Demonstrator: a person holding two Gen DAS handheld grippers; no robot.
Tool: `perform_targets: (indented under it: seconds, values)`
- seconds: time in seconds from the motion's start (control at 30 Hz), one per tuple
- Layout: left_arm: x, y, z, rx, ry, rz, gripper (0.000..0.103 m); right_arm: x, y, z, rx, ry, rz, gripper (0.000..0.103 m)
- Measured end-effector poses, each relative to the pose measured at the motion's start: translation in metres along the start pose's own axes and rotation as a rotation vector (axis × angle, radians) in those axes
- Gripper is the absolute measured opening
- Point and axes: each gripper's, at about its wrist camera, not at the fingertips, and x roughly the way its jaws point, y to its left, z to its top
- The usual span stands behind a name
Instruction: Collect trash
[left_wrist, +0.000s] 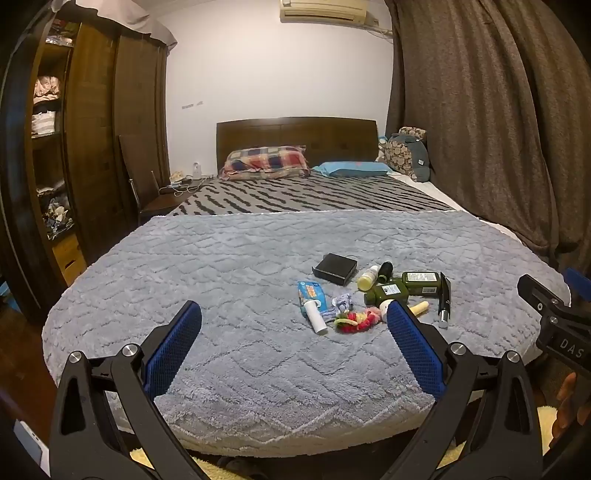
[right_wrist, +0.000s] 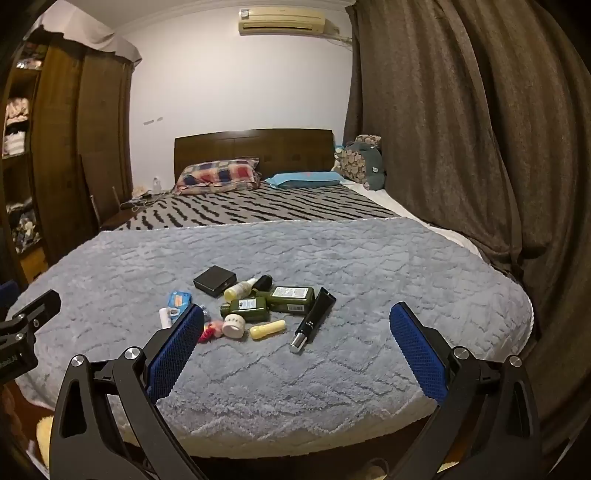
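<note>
Both my grippers hang at the near edge of the bed, over the grey plush blanket (right_wrist: 332, 258), and both sets of jaws are spread wide with nothing between them. My left gripper (left_wrist: 293, 345) faces the left part of the pile; my right gripper (right_wrist: 297, 349) faces the right part.

The clutter lies in one cluster on the blanket, mid-bed and near me. Which pieces count as trash I can only judge. The blue plastic wrapper packet (left_wrist: 312, 293) looks light, thin and crinkly; it should crush under a pinch, so I would take it across its short width near an edge that lifts off the pile. Touching it on the near side lies a white cylindrical tube (left_wrist: 317, 318), stiff and round, likely to roll on the fluff, best gripped across its middle. Just right of that is a red, yellow and pink soft tangle (left_wrist: 356, 319), limp and easy to bunch anywhere.

The two dark green plastic bottles (right_wrist: 255, 308) look heavier and smooth, possibly slippery; I would close on the flat body, not the neck. The black squeeze tube with a silver cap (right_wrist: 314, 321) is soft in the body and firmer near the cap. The black flat box (right_wrist: 215, 281) at the far left is rigid; I would pinch it across its narrow sides. The deep plush may let the jaws sink, which I think helps getting under thin items.
</note>
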Motion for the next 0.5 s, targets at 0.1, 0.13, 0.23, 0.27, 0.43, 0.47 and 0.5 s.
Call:
perform_targets:
  seconds: [0.1,0.13,0.23,0.27,0.43,0.47,0.5]
  values:
    - [0.0004,0.0004,-0.0006,0.001,0.0,0.002,0.095,-0.0004,0.002,0.0003,-0.003,0.0,-0.008,0.1]
    - [0.0,0.001,-0.0003,0.001,-0.001,0.002,0.095,0.0001,0.0023,0.0011,-0.002,0.001,-0.01,0.1]
    - [-0.0013,0.0046,0.0008,-0.001,-0.005,0.002,0.095,-0.0007,0.0024,0.0019,-0.002,-0.001,-0.012,0.1]
    - [-0.0014,0.0053,0.0009,-0.001,-0.005,0.003,0.095,-0.0012,0.0026,0.0018,-0.001,-0.002,-0.012,0.1]
    - [-0.0014,0.0077,0.0017,-0.001,-0.004,0.005,0.095,-0.0013,0.0022,0.0037,-0.001,0.0,-0.011,0.1]
    - [-0.0018,0.0086,0.0021,-0.001,-0.006,0.005,0.095,-0.0015,0.0025,0.003,-0.002,-0.001,-0.012,0.1]
    - [-0.0021,0.0091,0.0023,-0.002,-0.007,0.006,0.095,-0.0019,0.0027,0.003,-0.002,-0.001,-0.013,0.1]
